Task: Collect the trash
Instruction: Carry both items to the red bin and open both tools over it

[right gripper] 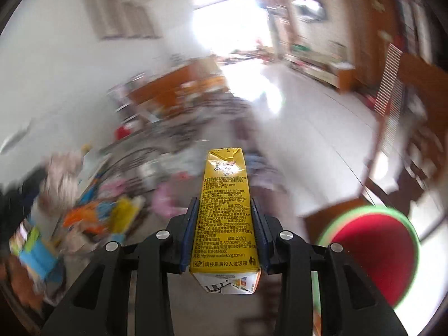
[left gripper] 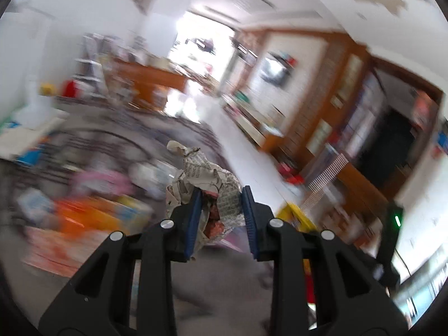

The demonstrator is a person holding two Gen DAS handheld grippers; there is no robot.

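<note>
the paper wad (left gripper: 207, 184) sits clenched in the left gripper (left gripper: 221, 196), light and crushable (grip mid-bulk). the carton (right gripper: 225, 212), pointing to 12 o'clock, is pinched mid-body by the right gripper (right gripper: 225, 210); light, slick, dentable. a red disc (right gripper: 375, 254) lies at 4 o'clock.

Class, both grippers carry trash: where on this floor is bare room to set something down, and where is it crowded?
Free: the pale tiled floor running from the bright doorway alongside the low wooden cabinet. Crowded: the blurred toy clutter on the rug, left of the yellow carton and the crumpled newspaper.
</note>
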